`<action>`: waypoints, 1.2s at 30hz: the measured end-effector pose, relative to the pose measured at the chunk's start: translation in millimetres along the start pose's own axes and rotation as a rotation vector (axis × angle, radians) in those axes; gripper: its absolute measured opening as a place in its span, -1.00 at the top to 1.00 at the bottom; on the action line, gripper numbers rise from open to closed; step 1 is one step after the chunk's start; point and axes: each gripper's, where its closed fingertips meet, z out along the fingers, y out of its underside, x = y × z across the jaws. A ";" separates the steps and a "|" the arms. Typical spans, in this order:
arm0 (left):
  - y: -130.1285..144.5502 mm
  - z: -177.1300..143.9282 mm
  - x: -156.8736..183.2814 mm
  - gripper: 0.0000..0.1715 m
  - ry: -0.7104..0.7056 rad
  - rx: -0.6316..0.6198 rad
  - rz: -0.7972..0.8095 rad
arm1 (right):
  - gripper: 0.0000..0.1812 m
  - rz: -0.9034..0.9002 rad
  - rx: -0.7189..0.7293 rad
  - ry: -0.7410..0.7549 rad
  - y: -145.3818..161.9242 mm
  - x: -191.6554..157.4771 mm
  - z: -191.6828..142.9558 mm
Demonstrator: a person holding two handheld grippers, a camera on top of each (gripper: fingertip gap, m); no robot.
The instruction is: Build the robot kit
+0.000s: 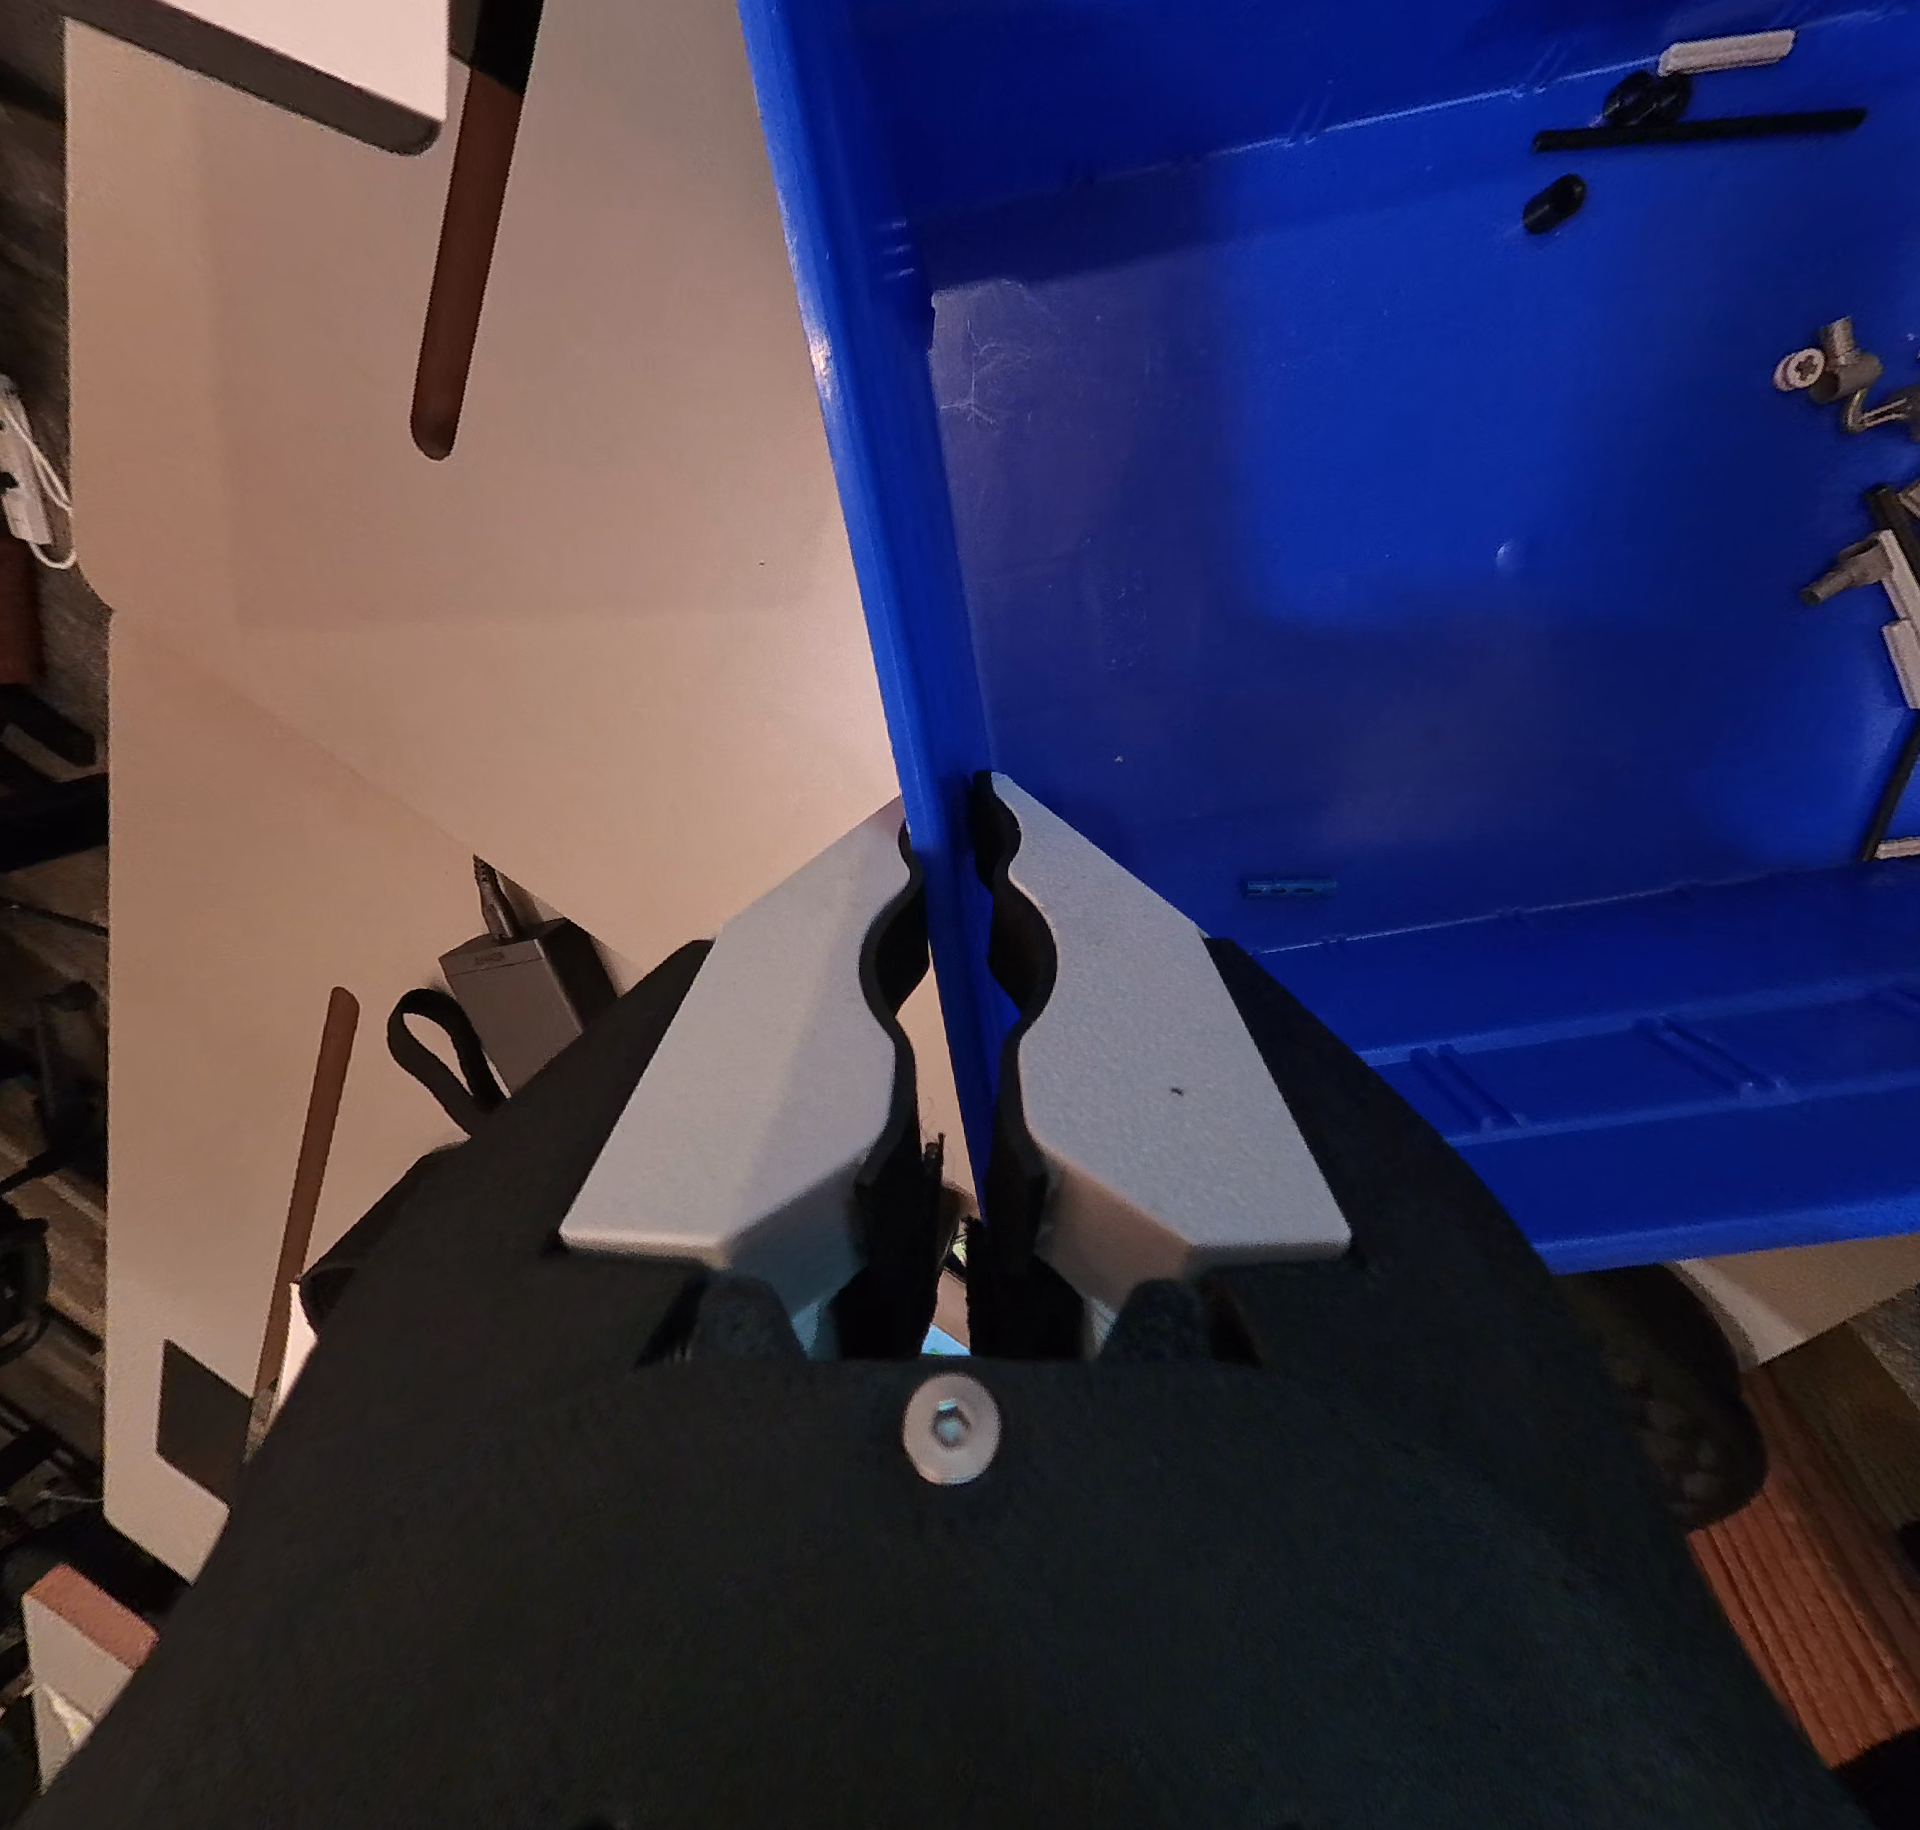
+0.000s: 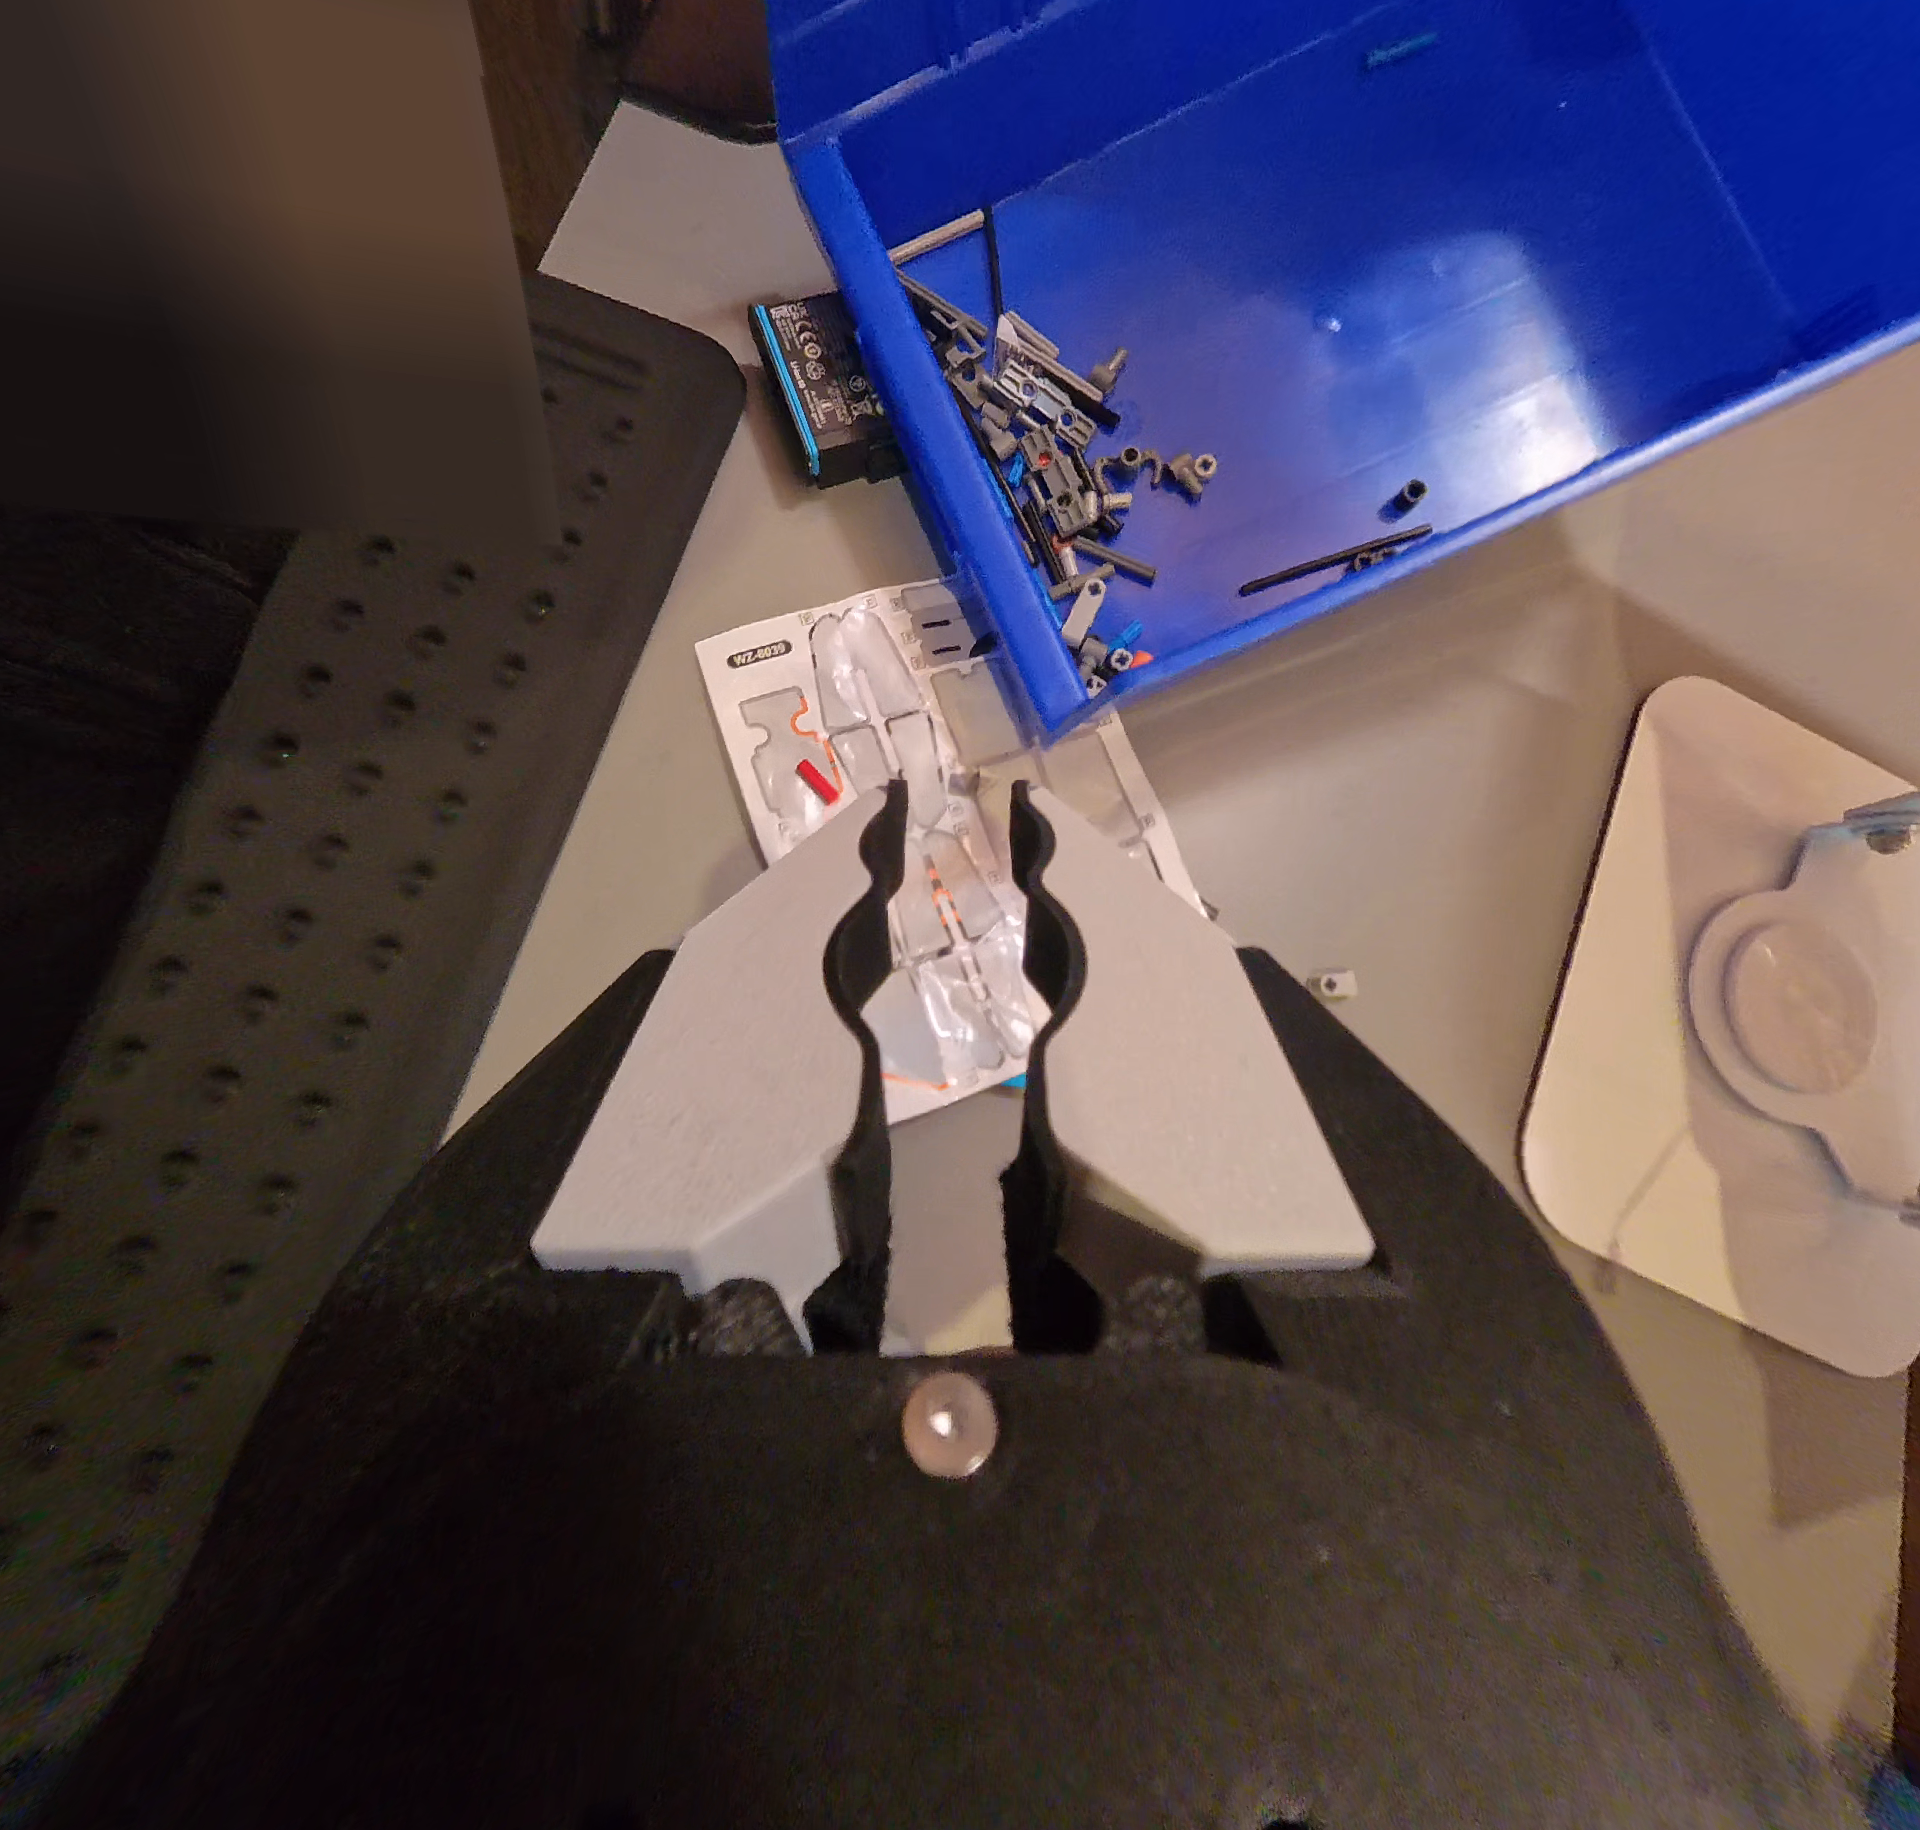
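Blue bin tilted over the table, left gripper clamped on its wall.
Small grey parts heap in the bin's low corner; a sticker sheet lies under that corner, the right gripper hovering released above it.

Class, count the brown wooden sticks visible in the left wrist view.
2: one upper brown stick at upper left, one lower brown stick beside the left gripper. Others may be hidden.

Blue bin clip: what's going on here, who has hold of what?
The left gripper is shut on one wall of the blue bin, which sits tilted, with small grey and black building pieces gathered along its low side. The right gripper hangs open and empty above a sticker sheet on the table.
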 end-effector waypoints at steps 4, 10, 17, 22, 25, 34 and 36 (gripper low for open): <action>1.4 1.9 -1.5 0.97 0.007 0.002 -0.006 | 0.80 0.025 -0.009 0.010 9.5 -4.5 -8.5; 0.3 4.6 -1.8 0.97 0.010 0.003 -0.007 | 0.79 0.042 -0.061 -0.005 26.2 -11.9 -2.2; -0.5 8.0 -2.4 0.97 0.020 0.001 -0.006 | 0.75 -0.039 -0.223 0.009 49.5 -7.5 23.9; -0.2 12.3 -2.9 0.97 0.030 0.000 -0.006 | 0.74 -0.082 -0.316 -0.043 65.7 -14.5 40.8; 0.0 15.1 -3.1 0.97 0.037 0.002 -0.006 | 0.76 -0.094 -0.358 -0.089 74.8 -21.0 49.2; 1.8 22.7 -3.6 0.97 0.057 0.006 -0.007 | 0.90 -0.150 -0.459 -0.149 89.8 -29.6 65.4; 2.1 23.4 -3.7 0.97 0.062 0.010 -0.008 | 1.00 -0.153 -0.465 -0.178 90.5 -33.1 65.5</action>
